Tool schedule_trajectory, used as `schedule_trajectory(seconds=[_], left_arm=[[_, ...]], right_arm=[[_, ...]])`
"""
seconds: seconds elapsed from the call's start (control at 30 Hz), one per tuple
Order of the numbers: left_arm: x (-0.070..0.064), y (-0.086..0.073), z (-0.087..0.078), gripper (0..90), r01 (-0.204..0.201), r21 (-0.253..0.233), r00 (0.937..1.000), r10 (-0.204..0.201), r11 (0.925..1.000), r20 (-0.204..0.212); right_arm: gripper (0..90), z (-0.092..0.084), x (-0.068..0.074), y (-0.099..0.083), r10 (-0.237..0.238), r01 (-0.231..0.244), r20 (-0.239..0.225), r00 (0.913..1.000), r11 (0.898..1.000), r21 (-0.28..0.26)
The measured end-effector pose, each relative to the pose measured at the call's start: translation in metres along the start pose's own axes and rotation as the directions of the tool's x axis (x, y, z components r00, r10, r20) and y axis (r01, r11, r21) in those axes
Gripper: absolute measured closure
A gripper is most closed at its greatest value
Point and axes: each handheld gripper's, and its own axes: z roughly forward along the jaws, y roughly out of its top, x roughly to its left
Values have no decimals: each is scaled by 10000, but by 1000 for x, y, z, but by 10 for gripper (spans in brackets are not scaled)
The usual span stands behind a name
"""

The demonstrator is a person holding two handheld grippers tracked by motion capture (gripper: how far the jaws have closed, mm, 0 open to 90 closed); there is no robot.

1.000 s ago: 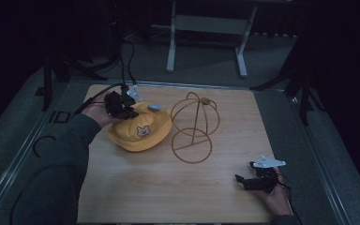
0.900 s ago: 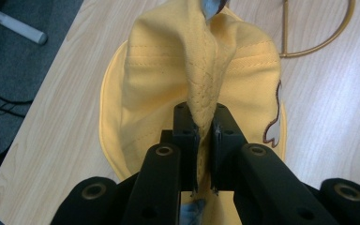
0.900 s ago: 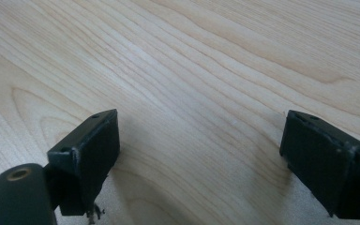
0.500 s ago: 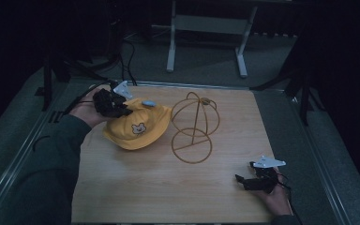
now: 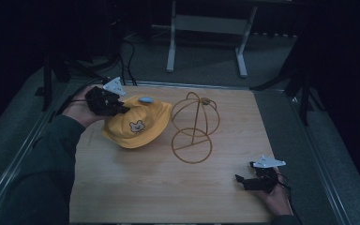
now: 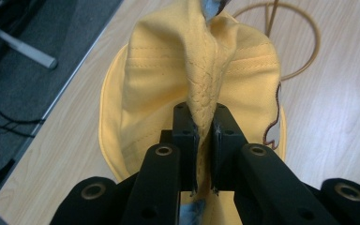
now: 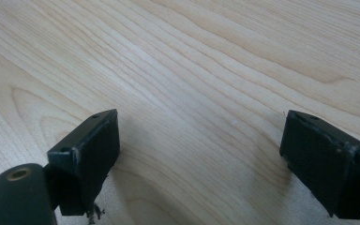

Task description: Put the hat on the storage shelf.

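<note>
At the table's (image 5: 159, 192) far left, the left gripper (image 5: 117, 108) pinches a fold of the yellow hat (image 5: 138, 124), lifting its near edge. Just right of the hat stands a wire hat stand (image 5: 194, 126). At the near right, the right gripper (image 5: 243, 180) rests with jaws spread wide, grasping nothing.

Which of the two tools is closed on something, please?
The left tool, pinching a fold of the yellow hat; the right tool stands open over bare table.
</note>
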Motion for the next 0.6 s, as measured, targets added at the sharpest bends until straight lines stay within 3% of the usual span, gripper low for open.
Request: schedule_trajectory(seconds=[0.6], left_arm=[[4,-1,-20,828,315,-921,9995,-311,9953,59]], right_arm=[[121,0,0,0,-23,23,7,10000,10000,-16]])
